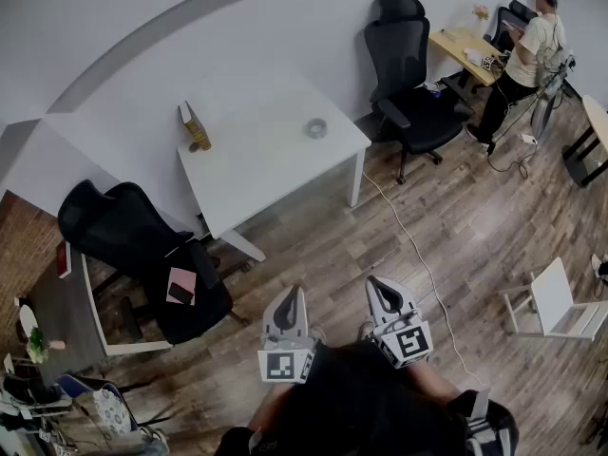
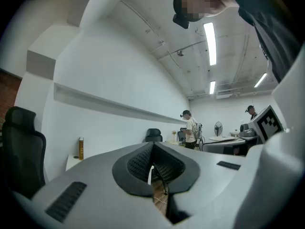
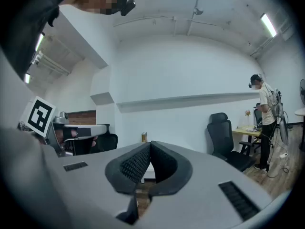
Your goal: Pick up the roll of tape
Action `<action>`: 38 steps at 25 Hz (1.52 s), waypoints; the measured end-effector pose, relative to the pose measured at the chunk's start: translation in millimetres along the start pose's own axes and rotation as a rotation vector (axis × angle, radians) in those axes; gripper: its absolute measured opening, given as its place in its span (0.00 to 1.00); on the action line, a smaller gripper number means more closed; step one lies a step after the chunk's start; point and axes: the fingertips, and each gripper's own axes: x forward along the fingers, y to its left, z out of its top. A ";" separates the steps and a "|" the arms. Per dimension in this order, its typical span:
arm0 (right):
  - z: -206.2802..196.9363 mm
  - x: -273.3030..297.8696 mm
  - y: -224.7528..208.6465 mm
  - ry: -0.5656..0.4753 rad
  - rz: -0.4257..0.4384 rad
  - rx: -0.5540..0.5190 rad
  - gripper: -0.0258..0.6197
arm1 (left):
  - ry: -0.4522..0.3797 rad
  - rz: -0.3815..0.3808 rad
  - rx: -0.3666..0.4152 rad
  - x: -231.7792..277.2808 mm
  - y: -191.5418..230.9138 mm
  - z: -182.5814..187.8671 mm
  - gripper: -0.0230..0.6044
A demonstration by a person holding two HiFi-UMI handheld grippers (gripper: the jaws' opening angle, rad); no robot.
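Both the left tool (image 1: 290, 300) and the right tool (image 1: 379, 289) had jaws pressed together on nothing. The roll of tape (image 1: 315, 127) lay on the far white worktop (image 1: 256, 164), well apart from them — stepping closer first, then spreading one tool's jaws, seemed wise.
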 end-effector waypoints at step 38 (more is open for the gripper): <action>-31.4 84.9 68.2 0.067 -0.058 0.004 0.06 | 0.003 -0.067 -0.121 -9.7 92.8 -16.6 0.07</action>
